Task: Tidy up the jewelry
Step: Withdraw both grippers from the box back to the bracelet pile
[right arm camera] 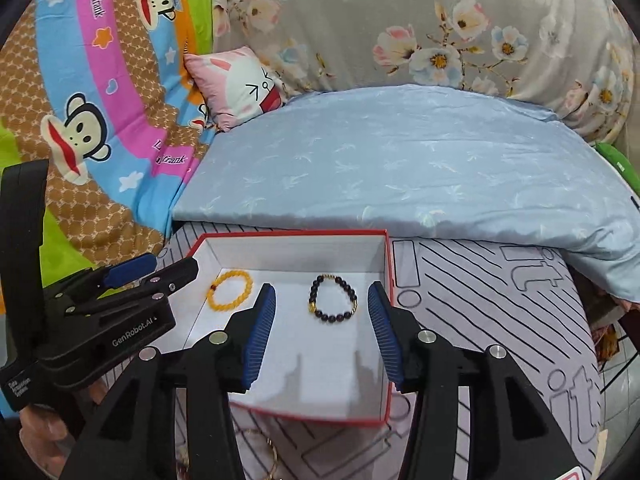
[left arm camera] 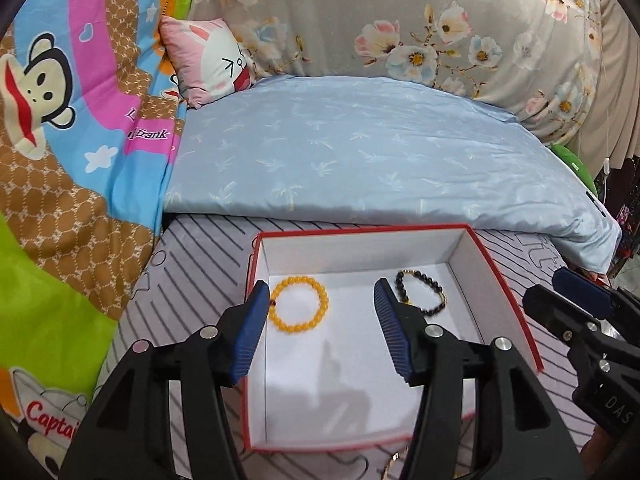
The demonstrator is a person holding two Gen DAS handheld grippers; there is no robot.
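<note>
A red-rimmed box point(left arm camera: 504, 276) with a white inside sits on the striped bed cover; it also shows in the right wrist view point(right arm camera: 389, 280). Inside lie a yellow bead bracelet point(left arm camera: 299, 305) point(right arm camera: 230, 289) at the left and a dark bead bracelet point(left arm camera: 422, 291) point(right arm camera: 333, 299) with gold beads at the right. My left gripper point(left arm camera: 320, 332) is open and empty over the box near the yellow bracelet. My right gripper point(right arm camera: 322, 334) is open and empty just short of the dark bracelet. A thin gold chain point(right arm camera: 272, 454) lies on the cover in front of the box.
A light blue quilt point(left arm camera: 360, 152) lies behind the box. A cartoon monkey blanket point(left arm camera: 60, 120) is at the left, a pink cushion point(left arm camera: 208, 60) and a floral duvet point(left arm camera: 440, 20) at the back. The bed edge drops off at the right point(right arm camera: 616, 360).
</note>
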